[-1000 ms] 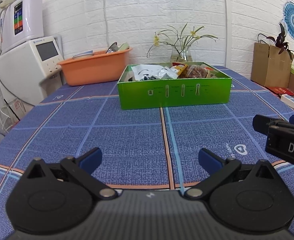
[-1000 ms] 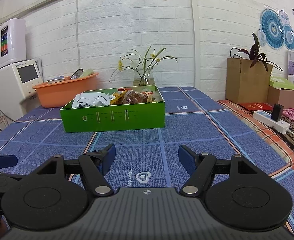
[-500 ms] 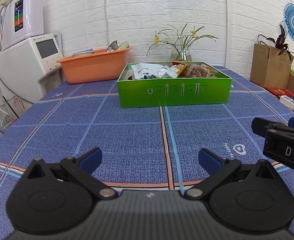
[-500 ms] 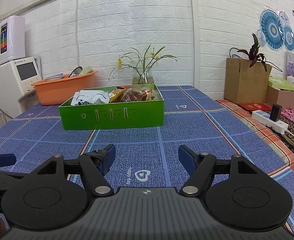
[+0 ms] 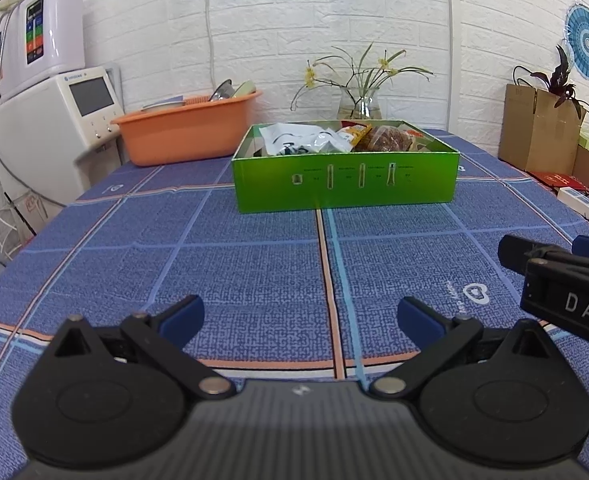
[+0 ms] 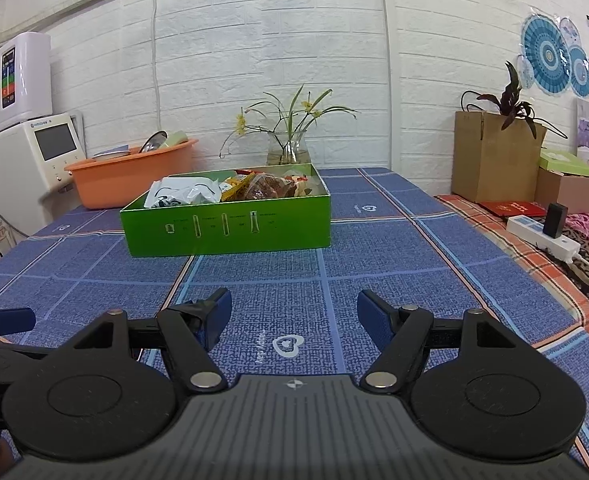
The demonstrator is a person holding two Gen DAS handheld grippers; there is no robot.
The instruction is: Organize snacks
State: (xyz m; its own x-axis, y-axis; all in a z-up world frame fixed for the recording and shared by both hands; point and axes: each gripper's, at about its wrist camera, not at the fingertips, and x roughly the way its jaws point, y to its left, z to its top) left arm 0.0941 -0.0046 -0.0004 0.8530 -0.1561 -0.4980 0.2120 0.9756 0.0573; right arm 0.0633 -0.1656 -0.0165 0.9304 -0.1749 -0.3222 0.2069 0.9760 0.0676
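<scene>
A green box [image 5: 344, 182] stands on the blue tablecloth [image 5: 246, 264], well ahead of both grippers; it also shows in the right wrist view [image 6: 226, 228]. Inside lie snack packets: a white bag [image 5: 298, 140] at the left, yellow and brown packs [image 5: 386, 140] at the right. My left gripper [image 5: 300, 316] is open and empty, low over the cloth. My right gripper [image 6: 292, 312] is open and empty, beside the left one; its side shows in the left wrist view [image 5: 562, 276].
An orange basin [image 5: 186, 128] with dishes stands back left, next to a white appliance [image 5: 50, 132]. A glass vase with flowers [image 5: 358, 100] is behind the box. A cardboard box with a plant [image 6: 494, 156] and a power strip [image 6: 542, 236] lie to the right.
Both grippers have risen and tilted slightly; the green box sits a little lower in both views. Both stay open and empty.
</scene>
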